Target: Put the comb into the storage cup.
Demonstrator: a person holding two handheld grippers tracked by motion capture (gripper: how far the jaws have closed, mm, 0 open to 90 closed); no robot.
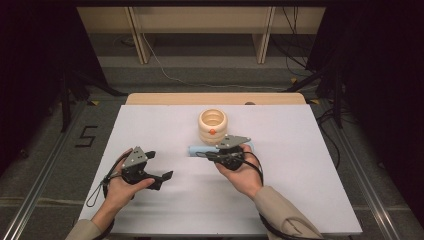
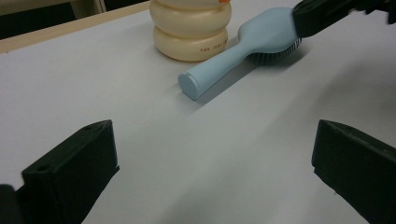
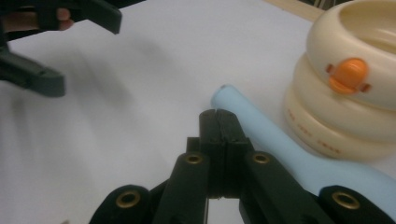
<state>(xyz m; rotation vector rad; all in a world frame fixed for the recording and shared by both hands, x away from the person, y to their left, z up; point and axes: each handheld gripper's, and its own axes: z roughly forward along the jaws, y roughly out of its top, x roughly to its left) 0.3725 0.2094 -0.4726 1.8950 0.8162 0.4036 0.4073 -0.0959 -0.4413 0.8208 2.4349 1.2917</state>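
**Item: light blue hairbrush, lying on white table**

Nearest the person, the left gripper point(image 1: 159, 175) is held with jaws spread wide, nothing between them, well apart from the brush. The right gripper point(image 1: 204, 155) is seen with jaws pressed together and empty, tips just above or beside the handle; contact cannot be told.

Hairbrush point(image 2: 243, 49): laid bristles down, round-ended handle pointing toward the left gripper, head just beside the container. Judged light, rigid plastic, smooth and likely slippery; not fragile. The handle, near its middle, is recommended for a pinch, since the broad head would be harder to span.

Farthest: a cream ringed container point(image 1: 212, 126), open-topped, with an orange button on its side, standing upright on the table point(image 1: 310, 190).
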